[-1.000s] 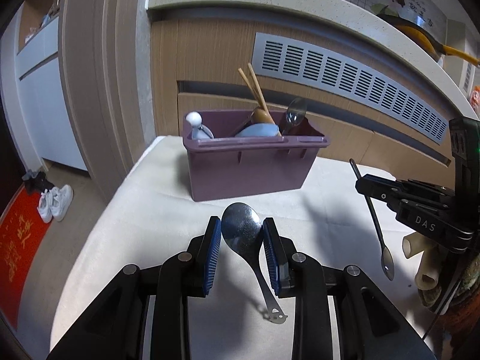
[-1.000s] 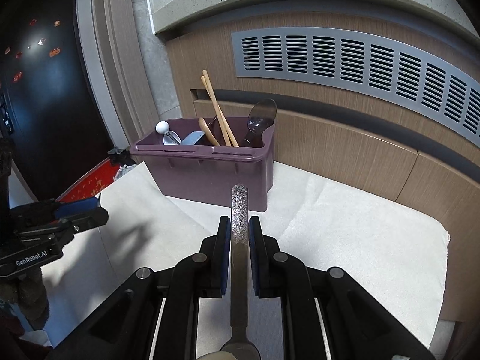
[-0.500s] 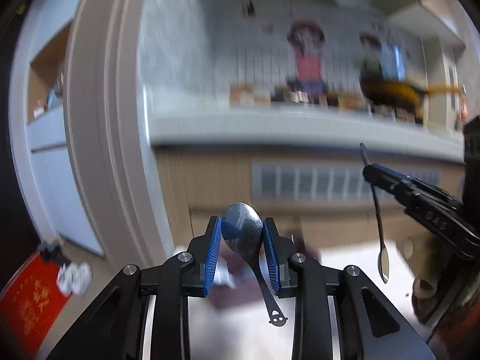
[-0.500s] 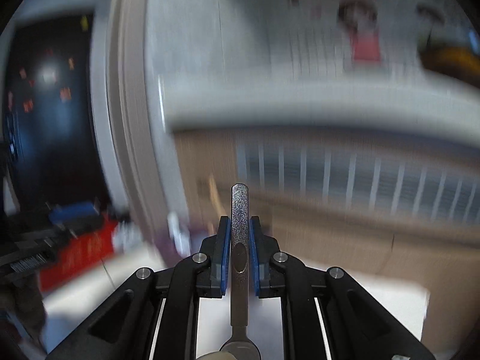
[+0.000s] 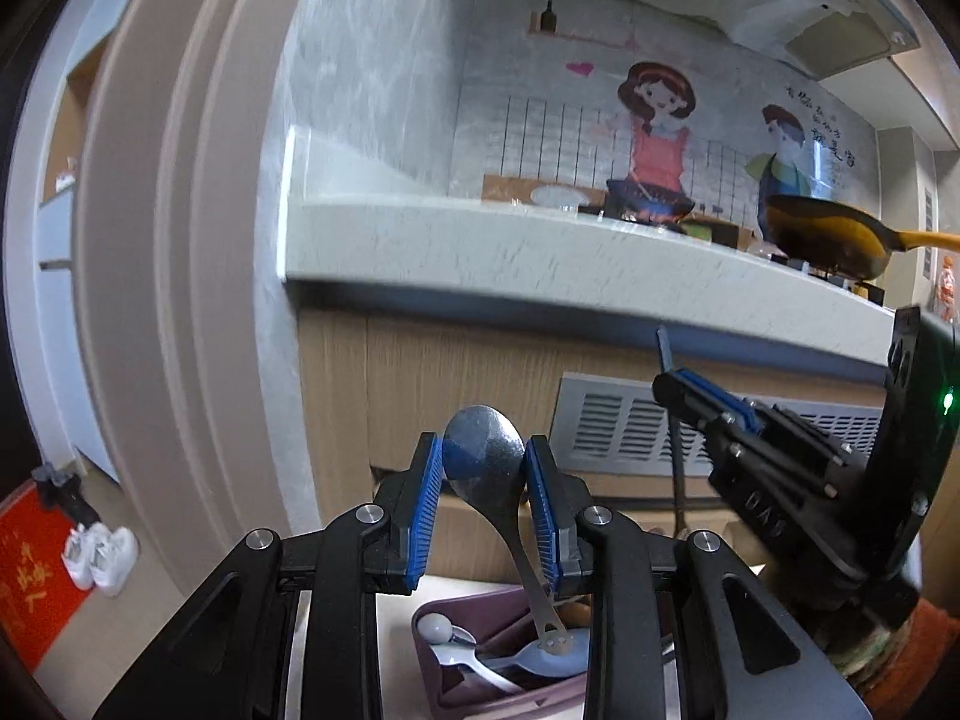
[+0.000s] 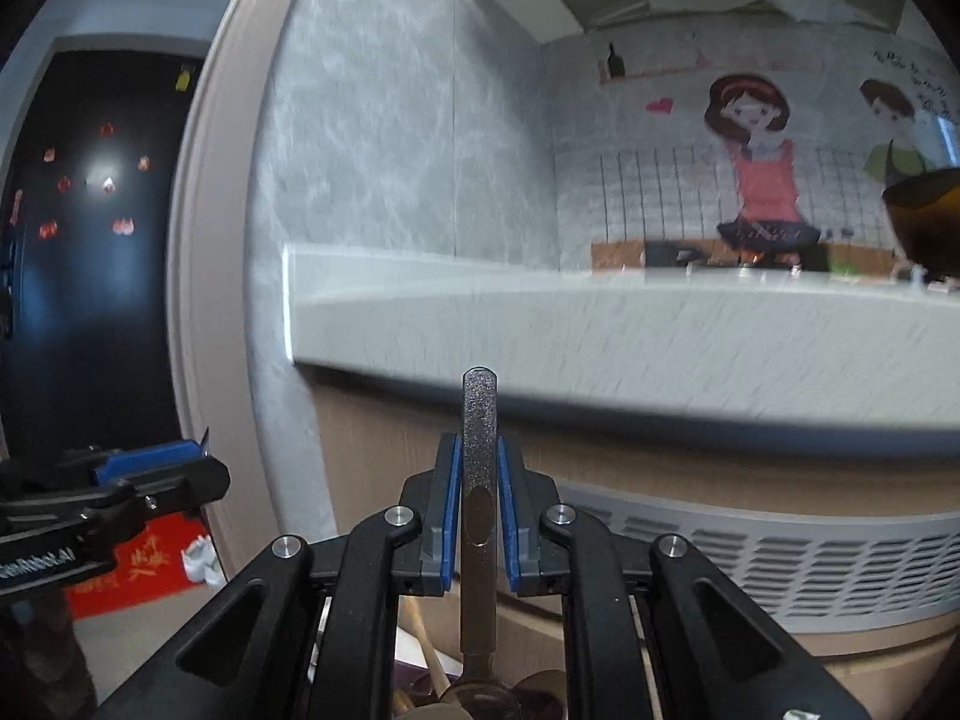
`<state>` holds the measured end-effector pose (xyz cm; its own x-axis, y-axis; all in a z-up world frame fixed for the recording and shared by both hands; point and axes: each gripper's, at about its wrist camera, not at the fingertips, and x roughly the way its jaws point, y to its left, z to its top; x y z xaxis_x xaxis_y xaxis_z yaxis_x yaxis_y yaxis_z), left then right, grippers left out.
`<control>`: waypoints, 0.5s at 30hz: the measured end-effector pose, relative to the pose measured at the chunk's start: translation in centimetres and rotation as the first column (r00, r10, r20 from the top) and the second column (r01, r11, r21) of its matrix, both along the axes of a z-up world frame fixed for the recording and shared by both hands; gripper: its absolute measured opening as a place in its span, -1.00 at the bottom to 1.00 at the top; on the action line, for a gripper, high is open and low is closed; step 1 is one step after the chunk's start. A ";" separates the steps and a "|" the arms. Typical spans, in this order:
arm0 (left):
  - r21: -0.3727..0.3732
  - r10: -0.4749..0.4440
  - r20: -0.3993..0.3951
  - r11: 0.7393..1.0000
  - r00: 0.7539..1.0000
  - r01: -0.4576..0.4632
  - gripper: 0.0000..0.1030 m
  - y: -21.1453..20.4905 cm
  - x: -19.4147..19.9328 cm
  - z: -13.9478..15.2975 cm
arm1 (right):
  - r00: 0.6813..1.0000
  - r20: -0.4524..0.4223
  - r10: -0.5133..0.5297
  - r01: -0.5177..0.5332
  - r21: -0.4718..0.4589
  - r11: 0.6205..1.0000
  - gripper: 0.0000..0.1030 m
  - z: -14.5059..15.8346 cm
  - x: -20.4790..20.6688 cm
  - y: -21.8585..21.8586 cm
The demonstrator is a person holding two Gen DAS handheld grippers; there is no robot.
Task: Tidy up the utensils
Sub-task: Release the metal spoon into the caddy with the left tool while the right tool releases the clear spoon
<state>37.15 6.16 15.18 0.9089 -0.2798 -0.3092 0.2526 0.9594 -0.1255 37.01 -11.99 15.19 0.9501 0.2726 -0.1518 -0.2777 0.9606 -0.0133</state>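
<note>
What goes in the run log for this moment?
left gripper: shut on spoon | right gripper: shut on dark utensil | both above purple bin

Home kitchen, stone countertop (image 5: 540,252), frying pan (image 5: 822,237), cartoon cooking mural (image 5: 654,132), fridge magnets (image 6: 90,186)
</note>
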 end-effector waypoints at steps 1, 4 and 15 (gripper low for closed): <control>-0.009 -0.005 -0.006 1.000 1.000 0.005 -0.43 0.1 0.5 -0.7 | 1.000 -0.008 -0.001 0.001 -0.008 1.000 -0.78 -0.7 0.3 0.0; -0.017 -0.003 -0.015 1.000 1.000 0.003 -0.43 -0.2 1.7 -2.6 | 1.000 -0.025 -0.003 0.003 -0.008 1.000 -0.78 -2.5 0.9 -0.4; -0.003 -0.023 -0.164 1.000 0.986 0.023 0.02 -1.2 -1.0 -6.0 | 0.954 -0.298 0.037 -0.033 0.018 0.999 -0.45 -6.7 -3.3 -4.0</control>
